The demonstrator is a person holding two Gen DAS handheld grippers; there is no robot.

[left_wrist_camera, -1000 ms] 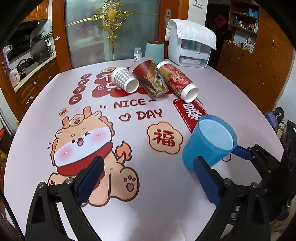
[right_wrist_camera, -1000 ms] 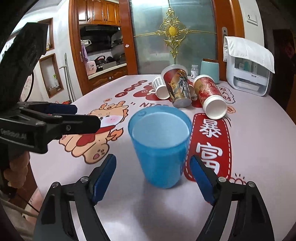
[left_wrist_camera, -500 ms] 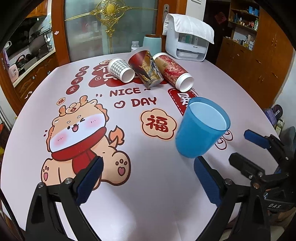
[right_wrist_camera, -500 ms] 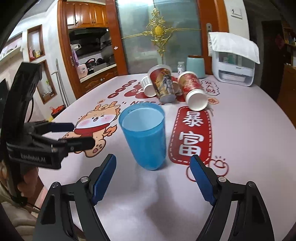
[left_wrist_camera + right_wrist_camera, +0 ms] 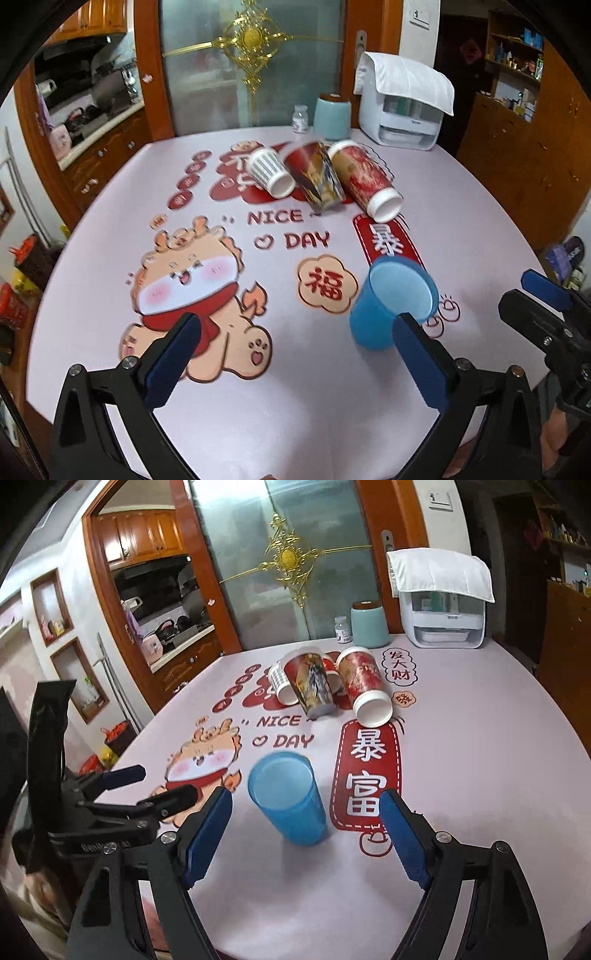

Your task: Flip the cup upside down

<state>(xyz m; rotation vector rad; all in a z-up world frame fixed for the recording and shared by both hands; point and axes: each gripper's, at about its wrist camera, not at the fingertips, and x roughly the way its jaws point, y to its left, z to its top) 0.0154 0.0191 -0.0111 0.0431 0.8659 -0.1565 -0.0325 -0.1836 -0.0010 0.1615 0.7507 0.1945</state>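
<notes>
Standing upright, mouth up, on the pink printed worktop (image 5: 480, 760): blue plastic cup (image 5: 291, 801), empty, just beside the red banner with white characters (image 5: 364, 775). Sitting free of both tongs, nothing touching it.

Right tongs (image 5: 306, 834) spread wide, blue pads either side of the cup and nearer the camera, gripping nothing. Left tongs (image 5: 295, 365) likewise wide apart and empty, right-hand pad (image 5: 417, 362) overlapping the cup's lower edge in the left wrist view, though contact cannot be told from that angle. Seen from the right wrist, left tongs off to the cup's left, clear of it, above the cartoon dragon-dog print (image 5: 207, 757).

Lying on their sides farther back, near the words NICE DAY (image 5: 288, 229): checked white paper cup (image 5: 267, 173), dark red illustrated paper cup (image 5: 316, 177), red-and-gold paper cup (image 5: 364, 181), the three bunched together, mouths facing the camera. Beyond them at the far edge: small white-capped bottle (image 5: 300, 118), pale teal canister (image 5: 332, 116), white appliance draped with a white cloth (image 5: 404, 99).

Backdrop of frosted glass door with gold ornament (image 5: 291, 559) and wooden cabinets (image 5: 524, 155).
</notes>
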